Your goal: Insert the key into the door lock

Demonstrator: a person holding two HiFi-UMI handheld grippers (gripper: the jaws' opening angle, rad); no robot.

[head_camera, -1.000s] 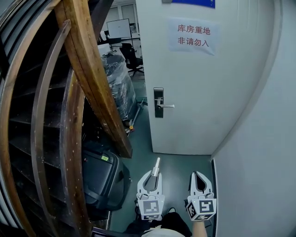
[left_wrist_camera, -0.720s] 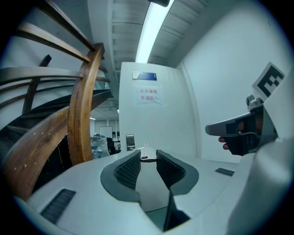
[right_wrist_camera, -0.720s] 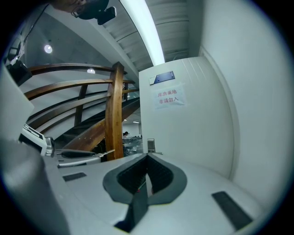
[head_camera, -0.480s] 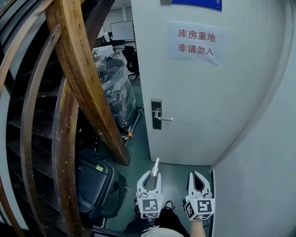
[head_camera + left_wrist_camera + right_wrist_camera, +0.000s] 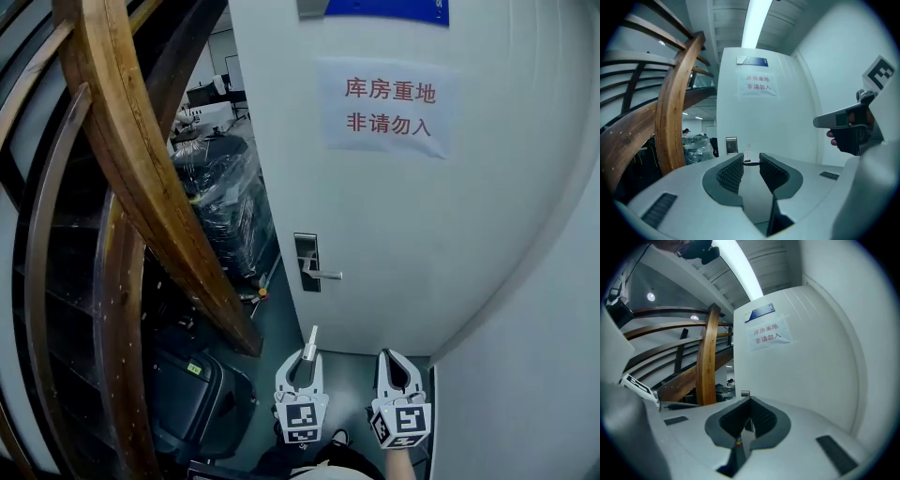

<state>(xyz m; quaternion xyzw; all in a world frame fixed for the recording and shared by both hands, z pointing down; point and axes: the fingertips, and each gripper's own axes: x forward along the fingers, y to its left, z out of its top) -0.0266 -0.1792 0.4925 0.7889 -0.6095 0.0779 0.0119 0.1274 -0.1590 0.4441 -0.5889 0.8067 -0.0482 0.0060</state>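
A white door stands ahead with a dark lock plate and a silver lever handle on its left edge. My left gripper is low in the head view, shut on a small silver key that points up toward the door. In the left gripper view the key sticks out from between the jaws, just right of the lock plate and still apart from it. My right gripper hangs beside it, shut and empty; the lock plate shows just above its tips.
A curved wooden stair rail fills the left side. Below it sit a black case and plastic-wrapped goods. A white wall closes in on the right. A paper sign hangs on the door.
The door and lock have grown larger and dropped lower in the head view as I come closer. Both grippers keep their pose, the key still held.
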